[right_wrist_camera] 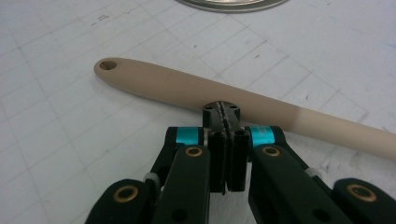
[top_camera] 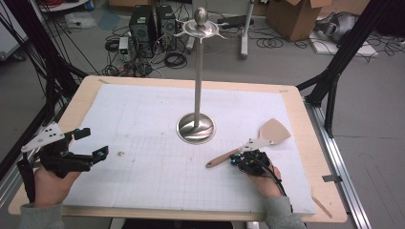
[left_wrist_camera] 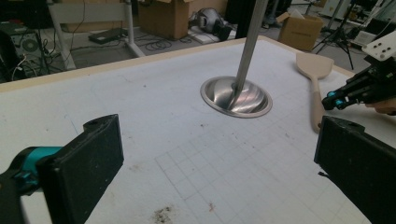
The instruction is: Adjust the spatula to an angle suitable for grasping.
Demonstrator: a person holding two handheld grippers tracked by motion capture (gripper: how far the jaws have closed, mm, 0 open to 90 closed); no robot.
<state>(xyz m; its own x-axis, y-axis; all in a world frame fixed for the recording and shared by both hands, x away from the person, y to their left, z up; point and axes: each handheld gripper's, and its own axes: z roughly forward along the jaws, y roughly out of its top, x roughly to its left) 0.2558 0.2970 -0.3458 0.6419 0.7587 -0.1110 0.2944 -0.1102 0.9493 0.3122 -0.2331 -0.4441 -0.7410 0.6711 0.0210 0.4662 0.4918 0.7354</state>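
A beige wooden spatula [top_camera: 274, 131] lies flat on the white gridded mat [top_camera: 143, 119], right of centre, blade toward the far right, handle end with a hole [right_wrist_camera: 108, 65] pointing to the near left. My right gripper [top_camera: 234, 160] sits low at the handle, jaws shut together with nothing between them; its tips [right_wrist_camera: 223, 109] rest against the near side of the handle [right_wrist_camera: 154, 84]. My left gripper [top_camera: 95, 143] hovers at the mat's left edge, open wide [left_wrist_camera: 219, 168], with nothing between its pads. From the left gripper view, the spatula [left_wrist_camera: 317, 70] and the right gripper [left_wrist_camera: 334, 100] appear at far right.
A tall metal stand with a round base [top_camera: 196, 128] and hooked top [top_camera: 200, 28] rises mid-table, just beyond the spatula; its base [left_wrist_camera: 236, 97] is shiny. The wooden table edge [top_camera: 310, 143] runs close on the right. Boxes, cables and computers lie on the floor beyond.
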